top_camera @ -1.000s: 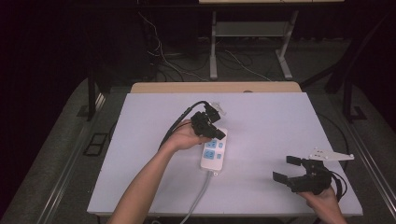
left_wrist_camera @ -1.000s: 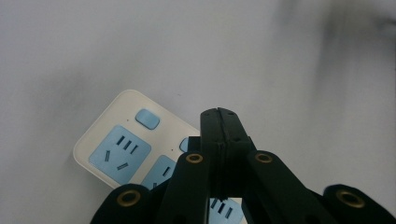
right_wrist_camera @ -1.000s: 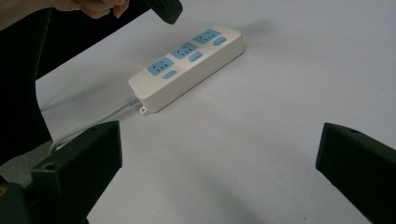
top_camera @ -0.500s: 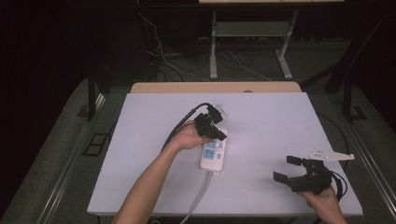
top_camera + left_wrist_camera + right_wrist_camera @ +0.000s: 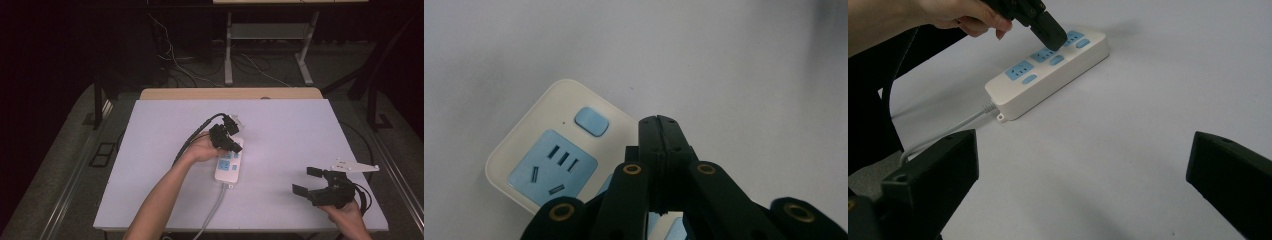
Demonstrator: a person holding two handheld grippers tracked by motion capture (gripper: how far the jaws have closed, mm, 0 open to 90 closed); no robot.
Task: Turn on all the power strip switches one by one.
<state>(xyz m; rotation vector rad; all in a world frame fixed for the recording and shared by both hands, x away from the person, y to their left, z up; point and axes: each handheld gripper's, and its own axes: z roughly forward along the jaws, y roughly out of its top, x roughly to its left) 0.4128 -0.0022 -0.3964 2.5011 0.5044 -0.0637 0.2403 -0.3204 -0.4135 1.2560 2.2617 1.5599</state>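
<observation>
The left gripper (image 5: 235, 145) sinks a little toward the power strip (image 5: 229, 167) compared with a second ago, its closed tips now low over the strip's far end (contact with the blue switches cannot be told).

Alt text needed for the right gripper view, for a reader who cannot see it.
A white power strip with blue sockets lies on the white table, the shut left gripper poised over it. The right gripper's open jaws frame the foreground.

Overhead looks down; gripper views sit close; all share the power strip (image 5: 229, 165).
</observation>
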